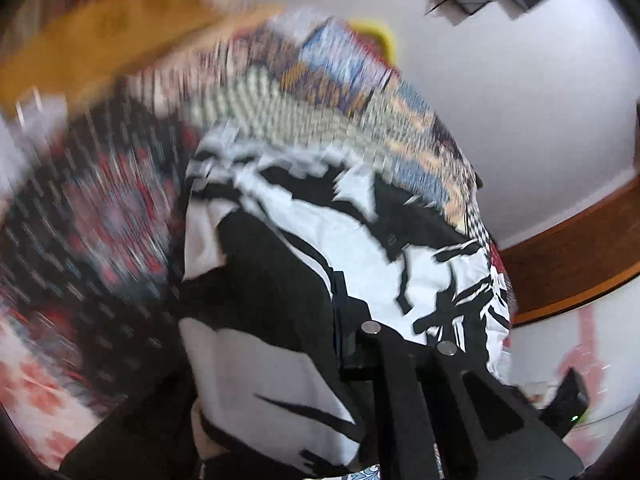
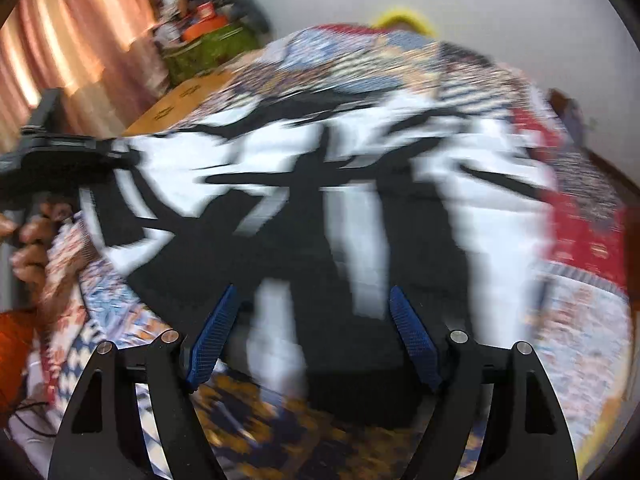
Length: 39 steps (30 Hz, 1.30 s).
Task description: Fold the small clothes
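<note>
Blue ribbed pads [image 2: 214, 336] of the right gripper [image 2: 312, 332] sit nearest the lens, spread wide with nothing between them, hovering just over the black-and-white printed small garment [image 2: 304, 216]. Judgement: poised to take the near edge for a fold. Garment lies spread on the multicoloured patchwork quilt [image 2: 576, 320], one side lifted. At far left of the right wrist view, the left gripper [image 2: 80, 148] pinches that side. From the left wrist view, the left gripper's fingers are pressed together with cloth [image 1: 360, 248] draped over them, closed on the garment; likely lifting it to carry across. Beyond: brown wooden surface [image 2: 180, 96], pink curtain [image 2: 80, 32], white wall [image 1: 520, 80]. Heavy motion blur; finer detail unreadable.
</note>
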Each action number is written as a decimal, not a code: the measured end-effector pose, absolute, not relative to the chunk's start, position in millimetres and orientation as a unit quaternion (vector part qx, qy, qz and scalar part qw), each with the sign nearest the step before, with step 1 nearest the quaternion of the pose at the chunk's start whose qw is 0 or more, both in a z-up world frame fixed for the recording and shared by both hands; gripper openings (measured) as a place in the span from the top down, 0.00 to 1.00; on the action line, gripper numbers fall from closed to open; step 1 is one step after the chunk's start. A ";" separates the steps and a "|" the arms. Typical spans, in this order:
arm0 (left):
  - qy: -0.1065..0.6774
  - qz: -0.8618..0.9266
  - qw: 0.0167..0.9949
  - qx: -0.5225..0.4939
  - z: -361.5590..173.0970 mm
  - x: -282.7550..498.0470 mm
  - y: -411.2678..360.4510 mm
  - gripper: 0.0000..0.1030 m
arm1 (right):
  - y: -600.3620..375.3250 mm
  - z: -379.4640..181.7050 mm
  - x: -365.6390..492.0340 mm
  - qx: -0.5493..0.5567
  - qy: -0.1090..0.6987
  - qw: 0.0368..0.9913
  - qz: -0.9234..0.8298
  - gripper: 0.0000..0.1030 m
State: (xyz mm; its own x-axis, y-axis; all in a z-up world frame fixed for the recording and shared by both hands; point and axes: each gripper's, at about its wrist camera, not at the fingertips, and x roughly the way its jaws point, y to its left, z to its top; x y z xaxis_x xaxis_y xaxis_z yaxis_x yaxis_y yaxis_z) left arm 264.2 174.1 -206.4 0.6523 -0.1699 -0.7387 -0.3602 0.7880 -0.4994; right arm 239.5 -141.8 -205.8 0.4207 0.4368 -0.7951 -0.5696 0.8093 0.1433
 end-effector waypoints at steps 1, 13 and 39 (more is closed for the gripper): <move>0.401 0.064 0.865 -0.295 -189.9 263.0 170.9 0.91 | -151.7 -202.9 237.7 -0.080 0.440 0.849 0.281 0.27; 0.326 -0.052 0.940 -0.092 -81.1 296.0 4.7 0.91 | -170.9 -232.6 242.1 -0.041 0.494 0.821 0.285 0.27; 0.443 -0.155 0.879 -0.084 -146.8 272.5 -48.2 0.35 | -203.4 -196.7 201.2 -0.039 0.452 0.847 0.278 0.27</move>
